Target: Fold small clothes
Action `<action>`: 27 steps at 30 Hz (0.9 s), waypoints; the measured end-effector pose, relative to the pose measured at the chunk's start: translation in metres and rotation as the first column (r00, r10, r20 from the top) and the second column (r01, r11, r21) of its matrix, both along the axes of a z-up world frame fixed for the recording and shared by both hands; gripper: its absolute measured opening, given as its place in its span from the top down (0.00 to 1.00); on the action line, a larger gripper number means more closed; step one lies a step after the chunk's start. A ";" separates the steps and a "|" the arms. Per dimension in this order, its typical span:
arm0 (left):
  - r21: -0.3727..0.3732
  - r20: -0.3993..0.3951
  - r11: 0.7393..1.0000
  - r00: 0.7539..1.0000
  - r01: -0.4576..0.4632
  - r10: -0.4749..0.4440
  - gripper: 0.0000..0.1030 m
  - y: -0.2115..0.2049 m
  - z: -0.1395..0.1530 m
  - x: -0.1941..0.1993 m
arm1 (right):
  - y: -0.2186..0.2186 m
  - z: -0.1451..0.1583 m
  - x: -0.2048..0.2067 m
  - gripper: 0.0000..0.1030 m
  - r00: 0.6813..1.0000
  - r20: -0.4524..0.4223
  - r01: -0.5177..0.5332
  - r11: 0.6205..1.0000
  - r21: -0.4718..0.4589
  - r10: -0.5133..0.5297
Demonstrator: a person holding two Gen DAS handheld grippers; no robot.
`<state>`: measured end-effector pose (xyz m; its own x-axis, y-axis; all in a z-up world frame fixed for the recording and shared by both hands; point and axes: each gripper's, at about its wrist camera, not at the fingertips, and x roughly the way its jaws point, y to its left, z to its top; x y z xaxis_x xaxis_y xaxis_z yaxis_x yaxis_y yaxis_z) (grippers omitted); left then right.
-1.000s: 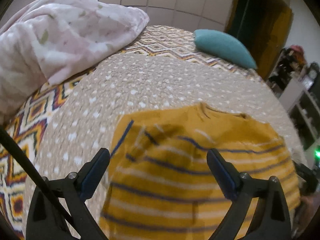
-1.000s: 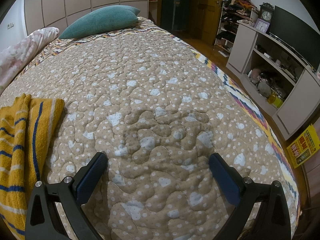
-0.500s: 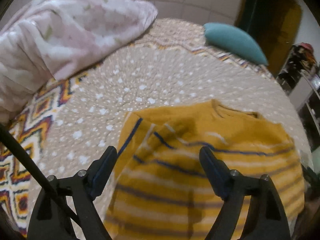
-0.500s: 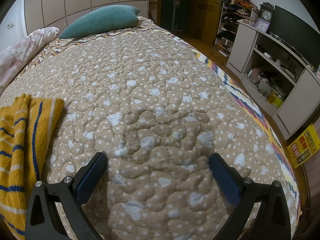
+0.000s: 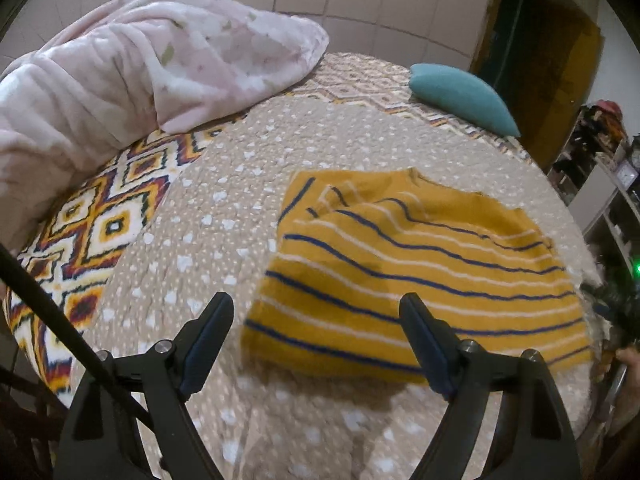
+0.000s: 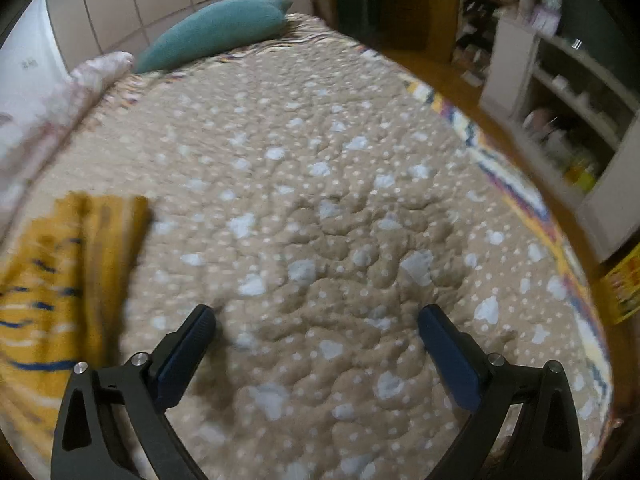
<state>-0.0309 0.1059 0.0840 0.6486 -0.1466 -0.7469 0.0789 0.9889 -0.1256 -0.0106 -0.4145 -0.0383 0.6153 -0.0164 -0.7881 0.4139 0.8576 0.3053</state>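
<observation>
A small mustard-yellow top (image 5: 420, 264) with blue and white stripes lies folded flat on the beige spotted quilt (image 5: 248, 184). My left gripper (image 5: 316, 320) hovers open over the top's near left corner, nothing between its fingers. In the right wrist view the same top (image 6: 60, 280) shows at the left edge, blurred. My right gripper (image 6: 316, 324) stands open over bare quilt (image 6: 340, 200), to the right of the top and apart from it.
A pink floral blanket (image 5: 140, 72) is heaped at the far left. A teal pillow (image 5: 460, 96) lies at the bed's far end. White shelving (image 6: 568, 120) with clutter stands past the bed's right edge. A dark cable (image 5: 60, 340) crosses the lower left.
The left gripper has pulled back and to the left off the top, its jaws a little narrower than a second ago. The right gripper's view has swung and blurred, tilting slightly.
</observation>
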 end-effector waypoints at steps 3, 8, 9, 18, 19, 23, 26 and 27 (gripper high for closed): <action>0.035 0.037 0.999 0.999 0.033 -0.034 0.19 -0.014 0.006 -0.017 | -0.010 0.021 -0.024 0.15 0.983 0.186 -0.044 0.970 0.239 -0.002; 0.092 0.098 0.992 0.990 0.090 -0.099 0.19 -0.036 0.010 -0.038 | 0.027 0.036 -0.027 0.15 0.950 0.285 -0.204 0.948 0.246 0.130; 0.096 0.104 0.990 0.988 0.104 -0.114 0.19 -0.039 0.009 -0.041 | 0.035 0.033 -0.025 0.15 0.949 0.276 -0.219 0.947 0.236 0.150; 0.073 0.114 0.992 0.987 0.105 -0.113 0.19 -0.022 0.004 -0.052 | 0.085 -0.014 -0.014 0.14 0.963 0.208 -0.213 0.959 0.188 0.173; 0.065 0.116 0.993 0.988 0.095 -0.102 0.19 -0.017 0.004 -0.053 | 0.086 -0.014 -0.013 0.17 0.962 0.215 -0.210 0.957 0.199 0.167; 0.036 0.128 0.998 0.990 0.054 -0.058 0.19 0.007 0.005 -0.056 | 0.089 -0.008 -0.007 0.73 0.961 0.231 -0.224 0.916 0.333 0.151; 0.024 0.143 0.999 0.989 0.024 -0.028 0.19 0.024 0.004 -0.059 | 0.105 0.021 -0.001 0.79 0.951 0.263 -0.245 0.917 0.316 0.164; 0.022 0.146 1.000 0.989 0.012 -0.015 0.19 0.032 0.003 -0.060 | 0.112 0.032 0.001 0.79 0.946 0.274 -0.257 0.916 0.307 0.173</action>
<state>-0.0910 0.1379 0.0870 0.7487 -0.1418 -0.6476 0.1086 0.9899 -0.0913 -0.0096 -0.3023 -0.0067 0.7425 0.3760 -0.5544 0.1108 0.7473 0.6552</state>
